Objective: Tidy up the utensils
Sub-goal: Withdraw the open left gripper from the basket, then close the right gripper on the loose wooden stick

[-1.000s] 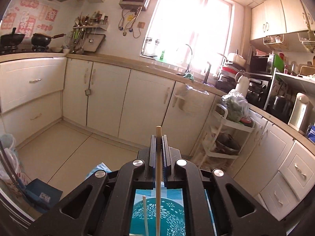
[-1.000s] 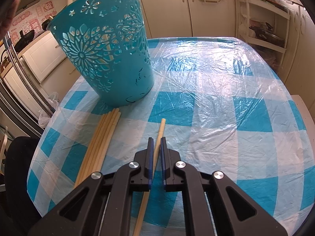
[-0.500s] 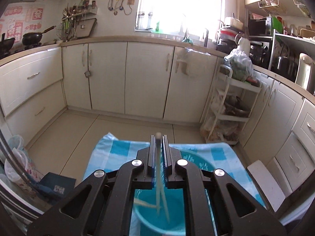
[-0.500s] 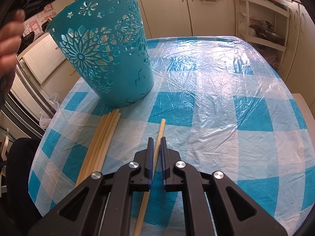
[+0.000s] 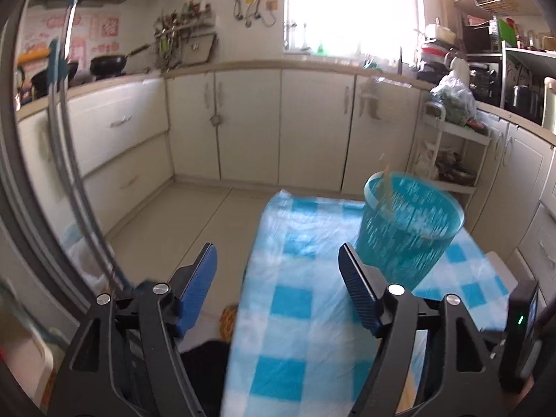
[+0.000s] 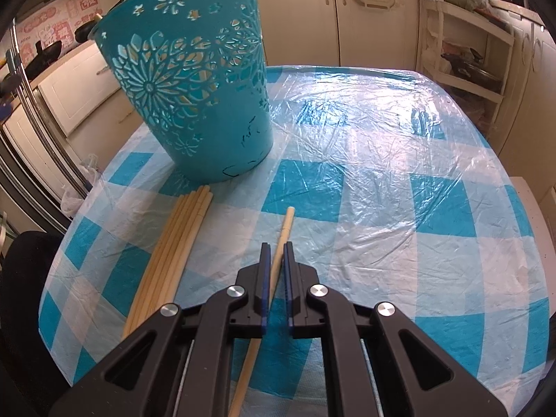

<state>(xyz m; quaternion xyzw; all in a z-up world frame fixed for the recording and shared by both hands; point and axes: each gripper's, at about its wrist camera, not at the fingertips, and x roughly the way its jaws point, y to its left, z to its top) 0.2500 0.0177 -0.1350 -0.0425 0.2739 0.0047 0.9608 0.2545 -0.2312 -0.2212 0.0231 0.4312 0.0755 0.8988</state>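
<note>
A teal cut-out basket (image 6: pixel 194 83) stands on the blue-checked table; it also shows in the left wrist view (image 5: pixel 410 229), blurred, with chopsticks (image 5: pixel 385 187) leaning inside. A bundle of several wooden chopsticks (image 6: pixel 170 253) lies in front of the basket. My right gripper (image 6: pixel 276 253) is shut on a single chopstick (image 6: pixel 285 226) low over the table, right of the bundle. My left gripper (image 5: pixel 278 278) is open and empty, held above the table's left edge, left of the basket.
The table (image 6: pixel 399 187) carries a crinkled clear plastic cover. Cream kitchen cabinets (image 5: pixel 250 125) line the far wall. A white shelf rack (image 6: pixel 465 45) stands beyond the table's far right. A dark chair (image 6: pixel 24 278) sits at the table's left.
My left gripper let its chopstick go into the basket, opened, and pulled back to the left of the basket. The right gripper stayed still, shut on its chopstick.
</note>
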